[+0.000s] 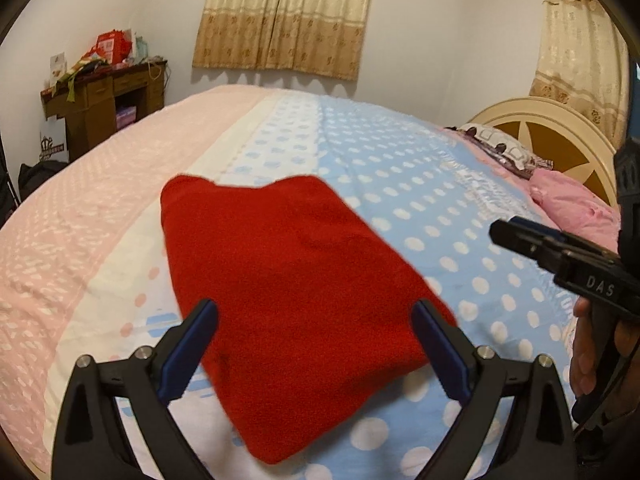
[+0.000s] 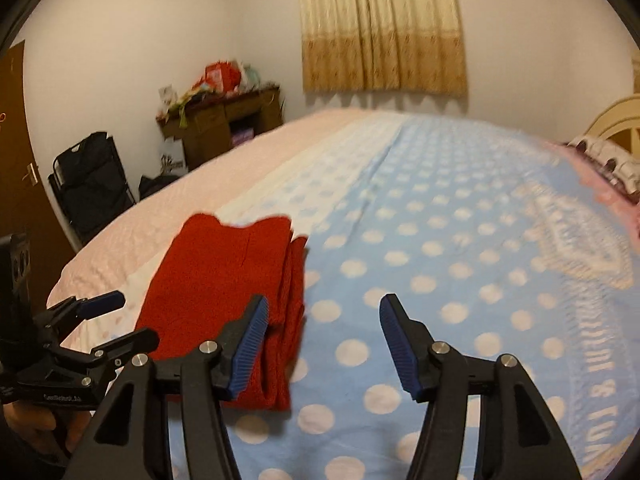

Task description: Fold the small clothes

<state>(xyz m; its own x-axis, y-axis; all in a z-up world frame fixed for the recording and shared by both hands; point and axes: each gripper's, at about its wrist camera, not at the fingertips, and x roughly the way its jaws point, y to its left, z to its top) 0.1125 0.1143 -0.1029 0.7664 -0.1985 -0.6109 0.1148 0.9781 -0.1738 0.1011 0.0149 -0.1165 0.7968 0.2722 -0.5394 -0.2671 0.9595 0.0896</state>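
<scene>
Both pairs of blue-padded fingers stand apart and hold nothing: the left gripper (image 1: 314, 312) hangs with its jaws spread wide over the near end of the cloth, and the right gripper (image 2: 322, 312) gapes over bare blue bedding, its left finger (image 2: 250, 344) just beside the cloth's edge. Whether any pad touches the fabric is hard to say, as the fisheye blurs things there.

The bed (image 1: 400, 184) fills the room, its cover pink at nine o'clock, white down the middle and blue with white dots toward three. A beige curtain (image 1: 284, 16) hangs at twelve, a cluttered wooden desk (image 1: 104, 100) sits at ten. The folded red garment (image 1: 288, 276) lies flat on the cover, straddling the white and blue bands, stacked layers showing along its right edge.
</scene>
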